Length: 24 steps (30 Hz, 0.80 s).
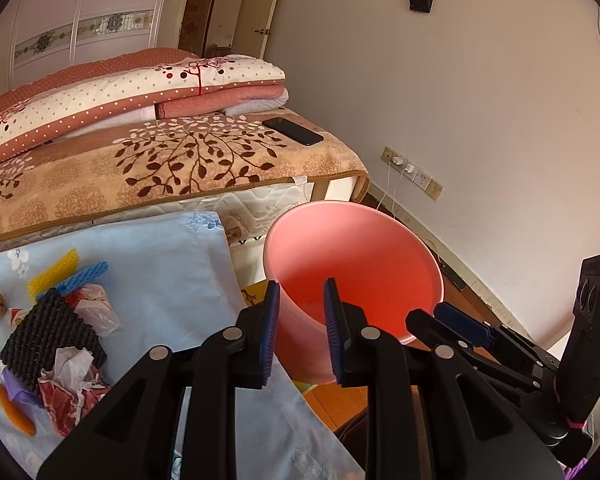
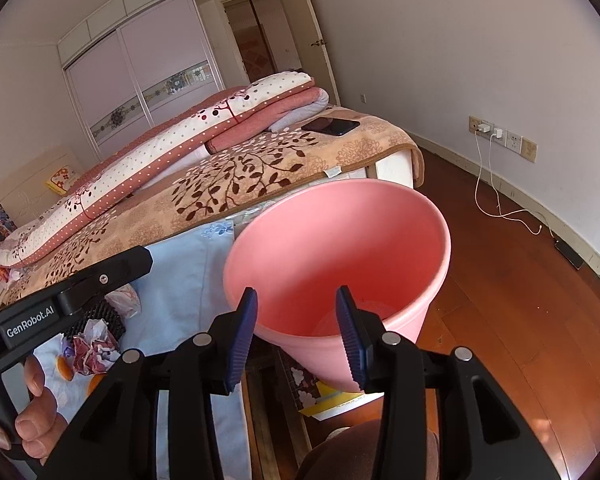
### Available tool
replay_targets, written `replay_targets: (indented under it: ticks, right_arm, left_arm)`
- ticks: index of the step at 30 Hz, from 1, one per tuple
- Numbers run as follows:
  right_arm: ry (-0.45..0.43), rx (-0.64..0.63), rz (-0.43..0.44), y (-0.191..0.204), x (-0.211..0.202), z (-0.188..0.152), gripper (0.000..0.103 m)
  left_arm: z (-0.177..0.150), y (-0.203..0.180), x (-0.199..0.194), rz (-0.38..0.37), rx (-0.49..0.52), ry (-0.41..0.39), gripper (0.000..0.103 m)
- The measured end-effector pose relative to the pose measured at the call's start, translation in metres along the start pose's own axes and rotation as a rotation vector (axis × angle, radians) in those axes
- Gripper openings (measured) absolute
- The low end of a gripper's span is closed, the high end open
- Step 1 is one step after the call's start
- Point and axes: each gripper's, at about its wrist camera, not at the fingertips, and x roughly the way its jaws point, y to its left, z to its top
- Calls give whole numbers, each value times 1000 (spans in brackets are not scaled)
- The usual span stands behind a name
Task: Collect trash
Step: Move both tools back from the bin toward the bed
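apparently upright, pink bin (image 2: pixel 336 264) mouth tilts toward both empty grippers.

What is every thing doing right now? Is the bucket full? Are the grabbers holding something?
Pink bucket: upright, nothing in it that shows.
Left gripper: fingers open, holding nothing.
Right gripper: fingers open, holding nothing.
Crumpled paper: lying on the blue cloth, not picked up.
Phone: lying flat on the bed.
Chargers: plugged into the wall.

Both black grippers (image 1: pixel 302 320) (image 2: pixel 296 332) have ribbed blue pads, silver rivets and white "GenRobot.AI" lettering.
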Motion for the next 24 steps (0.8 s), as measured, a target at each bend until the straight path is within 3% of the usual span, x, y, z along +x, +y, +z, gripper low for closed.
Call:
replay_targets:
  ticks: [7, 17, 24]
  right_arm:
    - [-16, -48, 51, 32, -23, -13, 43]
    - [21, -96, 117, 68, -36, -40, 44]
    - [69, -155, 168, 93, -37, -61, 44]
  left_arm:
    - [-14, 22, -38, 59, -22, -5, 22]
    - [-59, 64, -88, 154, -85, 3, 22]
    - [-98, 95, -112, 211, -199, 42, 22]
